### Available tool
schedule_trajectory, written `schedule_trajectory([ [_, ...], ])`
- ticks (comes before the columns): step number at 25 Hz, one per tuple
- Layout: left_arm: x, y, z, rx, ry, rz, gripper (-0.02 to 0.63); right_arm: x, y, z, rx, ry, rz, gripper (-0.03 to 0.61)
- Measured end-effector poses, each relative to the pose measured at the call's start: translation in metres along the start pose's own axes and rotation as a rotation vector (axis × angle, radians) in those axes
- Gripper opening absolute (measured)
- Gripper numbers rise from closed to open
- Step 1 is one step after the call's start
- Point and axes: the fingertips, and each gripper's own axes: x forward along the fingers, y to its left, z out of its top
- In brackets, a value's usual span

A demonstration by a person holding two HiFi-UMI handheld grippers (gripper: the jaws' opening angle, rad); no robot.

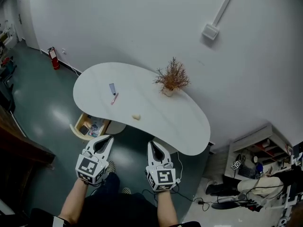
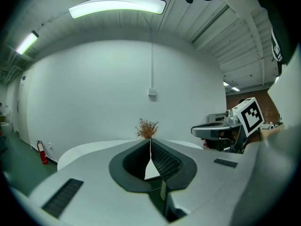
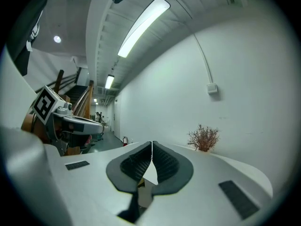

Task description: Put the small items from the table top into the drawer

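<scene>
While both grippers hover just short of the near rim of the white tabletop (image 1: 189, 126), the dried plant (image 1: 171, 78) in its small pot at the far edge serves as the reference.

- Left gripper (image 1: 108, 138): fingers (image 2: 164, 161) pressed together at the tips, with nothing between them.
- Right gripper (image 1: 152, 144): fingers (image 3: 164, 165) likewise closed tip to tip and empty.
- Small blue-grey item (image 1: 112, 88): flat on the tabletop, well to the plant's left.
- Pink pen (image 1: 114, 98): also well left of the plant, slightly nearer the person than the blue-grey item.
- Cream-coloured lump (image 1: 136, 117): left of the plant and nearer the person, close to the near rim.
- Drawer (image 1: 75, 129): pulled open below the tabletop, farther left of the plant than any item. Small things lie inside, too small to identify.
- Red fire extinguisher (image 1: 54, 58): on the floor by the wall, far left of the plant.
</scene>
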Motion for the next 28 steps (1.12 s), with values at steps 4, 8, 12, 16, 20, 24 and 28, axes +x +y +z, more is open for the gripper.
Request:
schedule_trajectory([
  [4, 0.03, 0.041, 0.004, 0.007, 0.008, -0.026, 0.02, 0.048, -0.002, 0.001, 0.023, 0.02, -0.015, 0.029],
  [8, 0.055, 0.08, 0.003, -0.005, 0.021, -0.064, 0.02, 0.09, -0.003, -0.003, 0.045, 0.049, -0.044, 0.029],
  [12, 0.08, 0.105, -0.007, -0.014, 0.034, -0.12, 0.02, 0.123, 0.0, -0.012, 0.041, 0.085, -0.078, 0.029],
  [16, 0.098, 0.116, -0.016, -0.013, 0.053, -0.179, 0.02, 0.141, -0.002, -0.02, 0.054, 0.117, -0.116, 0.029],
  [20, 0.116, 0.127, -0.026, -0.043, 0.082, -0.202, 0.02, 0.156, -0.011, -0.022, 0.058, 0.139, -0.139, 0.029],
  [24, 0.136, 0.128, -0.044, -0.064, 0.12, -0.22, 0.02, 0.17, -0.025, -0.04, 0.066, 0.174, -0.139, 0.029],
  [28, 0.154, 0.131, -0.058, -0.101, 0.156, -0.2, 0.02, 0.187, -0.036, -0.062, 0.075, 0.219, -0.108, 0.029],
])
